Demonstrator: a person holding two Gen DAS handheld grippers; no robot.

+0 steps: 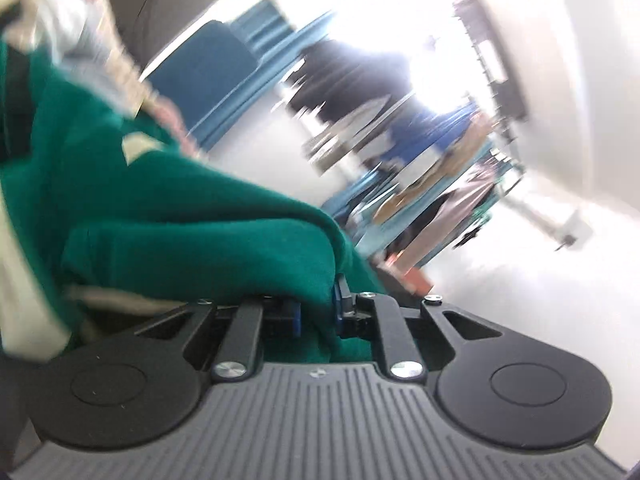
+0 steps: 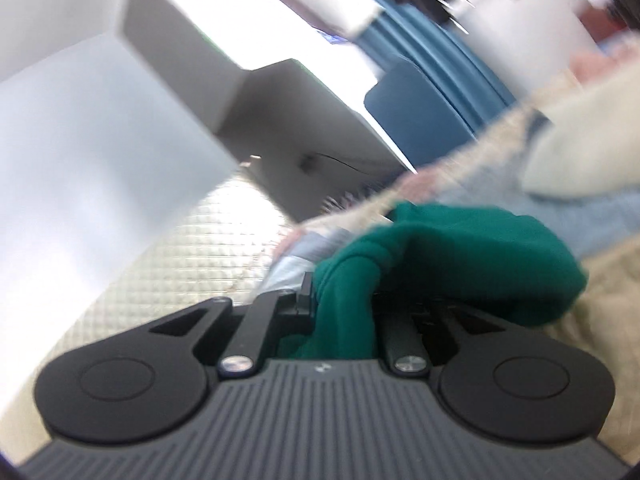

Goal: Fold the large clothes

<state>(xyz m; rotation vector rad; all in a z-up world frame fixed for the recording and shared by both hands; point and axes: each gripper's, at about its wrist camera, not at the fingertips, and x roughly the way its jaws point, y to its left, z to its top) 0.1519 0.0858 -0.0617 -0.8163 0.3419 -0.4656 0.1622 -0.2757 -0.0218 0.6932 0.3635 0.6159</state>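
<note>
Fingers [image 1: 343, 300] of the left gripper [image 1: 316, 312] clenched a fold of the green garment [image 1: 168, 208], which bunched leftward over pale bedding [image 1: 24, 280]. Right gripper [image 2: 340, 304] likewise pinched green cloth, probably the same blurred garment, above a quilted cover [image 2: 180, 252].

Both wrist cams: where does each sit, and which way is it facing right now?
Left wrist: on the left gripper, tilted, facing a blurred bright room; jaws pinch the green garment.
Right wrist: on the right gripper, facing a quilted cover and a wall; jaws pinch green cloth too.
Shared: the garment, blue curtains. No hand shows.
</note>
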